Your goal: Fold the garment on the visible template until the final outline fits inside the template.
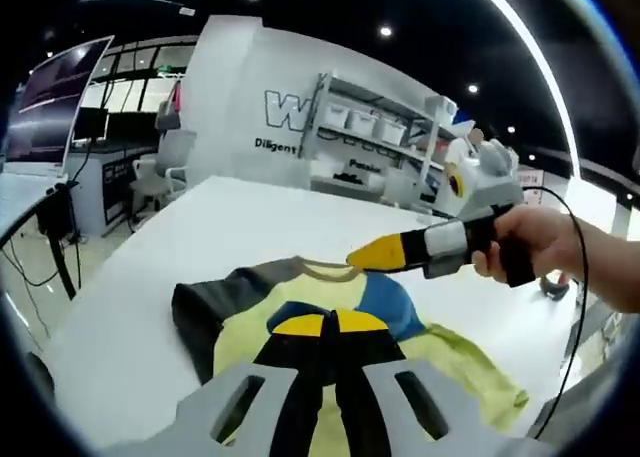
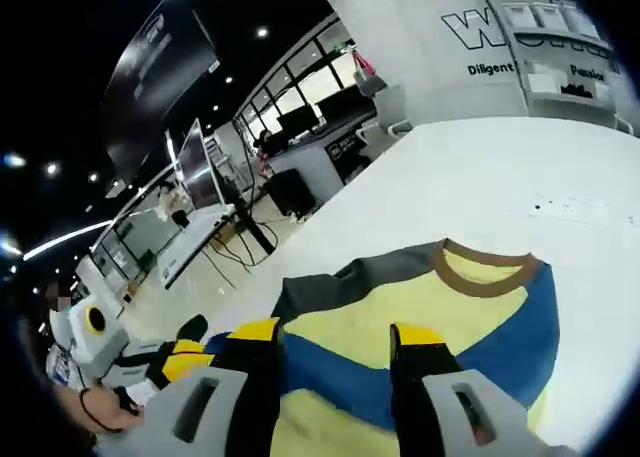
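A yellow T-shirt (image 1: 240,329) with blue and grey panels and a brown collar (image 1: 325,269) lies spread on the white table (image 1: 250,217). My left gripper (image 1: 330,323) hangs just above its chest, yellow tips together and nothing visibly between them. From the right, a hand holds my right gripper (image 1: 365,255), its tip close to the collar. In the right gripper view the T-shirt (image 2: 480,322) lies ahead with its collar (image 2: 487,277) at the far side. My right gripper (image 2: 338,332) stands open over the blue band. The left gripper (image 2: 195,362) shows at lower left.
The table (image 2: 480,177) runs far beyond the shirt. Its edge drops off to the left, towards desks with monitors (image 1: 60,87) and an office chair (image 1: 150,177). Shelves with white bins (image 1: 370,127) stand behind the table's far end.
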{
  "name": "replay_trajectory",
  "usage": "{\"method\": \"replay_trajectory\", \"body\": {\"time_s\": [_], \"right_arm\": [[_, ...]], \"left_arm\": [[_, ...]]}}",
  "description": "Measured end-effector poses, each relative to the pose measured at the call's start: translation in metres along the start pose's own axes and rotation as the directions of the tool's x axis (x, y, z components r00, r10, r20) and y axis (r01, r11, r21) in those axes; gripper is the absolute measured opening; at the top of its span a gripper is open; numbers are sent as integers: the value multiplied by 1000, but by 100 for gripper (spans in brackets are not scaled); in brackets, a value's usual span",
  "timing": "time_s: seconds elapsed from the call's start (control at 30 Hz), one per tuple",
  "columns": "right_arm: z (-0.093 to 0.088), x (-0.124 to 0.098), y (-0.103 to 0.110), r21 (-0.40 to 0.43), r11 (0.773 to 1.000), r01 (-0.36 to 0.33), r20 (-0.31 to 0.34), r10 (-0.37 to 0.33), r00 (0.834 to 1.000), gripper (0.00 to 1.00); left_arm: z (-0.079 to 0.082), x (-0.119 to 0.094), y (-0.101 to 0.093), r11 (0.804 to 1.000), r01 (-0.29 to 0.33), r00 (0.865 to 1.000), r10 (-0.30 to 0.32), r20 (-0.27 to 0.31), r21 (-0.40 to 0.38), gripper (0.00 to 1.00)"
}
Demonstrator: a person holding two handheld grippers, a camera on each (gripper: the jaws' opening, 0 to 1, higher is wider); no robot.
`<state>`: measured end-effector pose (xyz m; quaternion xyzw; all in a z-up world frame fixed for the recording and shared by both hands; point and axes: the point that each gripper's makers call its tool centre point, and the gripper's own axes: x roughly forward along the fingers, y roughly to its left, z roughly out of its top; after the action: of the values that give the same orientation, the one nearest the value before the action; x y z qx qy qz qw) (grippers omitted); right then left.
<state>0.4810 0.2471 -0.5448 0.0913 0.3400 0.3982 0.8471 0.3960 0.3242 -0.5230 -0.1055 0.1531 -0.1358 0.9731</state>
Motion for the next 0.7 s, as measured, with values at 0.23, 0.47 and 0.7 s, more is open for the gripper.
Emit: {"method": "replay_trajectory", "body": {"time_s": [0.23, 0.47, 0.7], "right_arm": [[-13, -7, -40, -104, 988, 112, -59, -119, 991, 39], [-16, -13, -74, -207, 961, 183, -86, -204, 975, 38], [-22, -9, -101, -300, 930, 214, -139, -265, 954, 32]], "left_arm": [[0, -2, -5, 1000, 23, 1000, -23, 2, -13, 0], [-3, -2, -4, 1000, 17, 1000, -17, -11, -25, 0], [-6, -3, -6, 999, 23, 1000, -23, -17, -30, 0]]}}
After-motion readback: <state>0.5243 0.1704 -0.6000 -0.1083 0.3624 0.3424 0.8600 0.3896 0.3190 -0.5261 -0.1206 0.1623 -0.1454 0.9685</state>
